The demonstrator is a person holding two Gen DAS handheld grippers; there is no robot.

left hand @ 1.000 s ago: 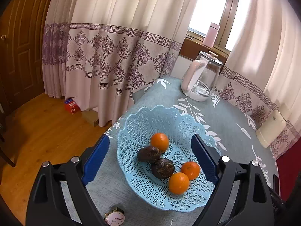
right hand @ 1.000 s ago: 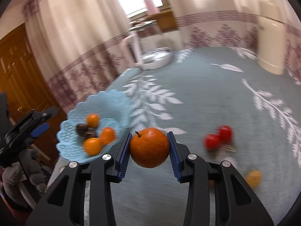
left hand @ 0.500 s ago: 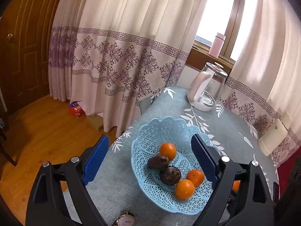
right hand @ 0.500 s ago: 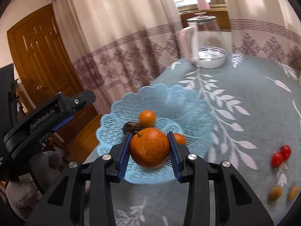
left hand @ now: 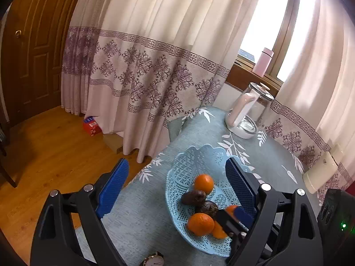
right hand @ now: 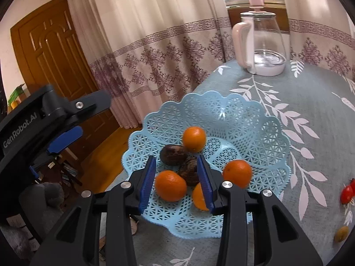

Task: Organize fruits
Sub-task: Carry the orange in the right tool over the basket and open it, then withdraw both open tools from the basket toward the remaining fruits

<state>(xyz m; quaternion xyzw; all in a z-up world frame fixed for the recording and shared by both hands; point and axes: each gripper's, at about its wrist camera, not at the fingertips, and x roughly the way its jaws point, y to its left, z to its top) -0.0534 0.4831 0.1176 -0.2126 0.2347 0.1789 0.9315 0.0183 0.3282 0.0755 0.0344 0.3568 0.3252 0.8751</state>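
Wristwatch (left hand: 153, 260) cut by bottom edge; one orange (right hand: 198, 196) half-hidden behind jaws.

The fruit basket (right hand: 221, 110) is pale blue openwork plastic with a scalloped rim, standing upright near the table edge. It holds four oranges (right hand: 170, 185) and two dark brown wrinkled fruits (right hand: 173, 154) clustered touching at the centre. On the cloth well apart from the basket lie red cherry tomatoes (right hand: 347, 192) and one small yellow fruit (right hand: 341, 233).
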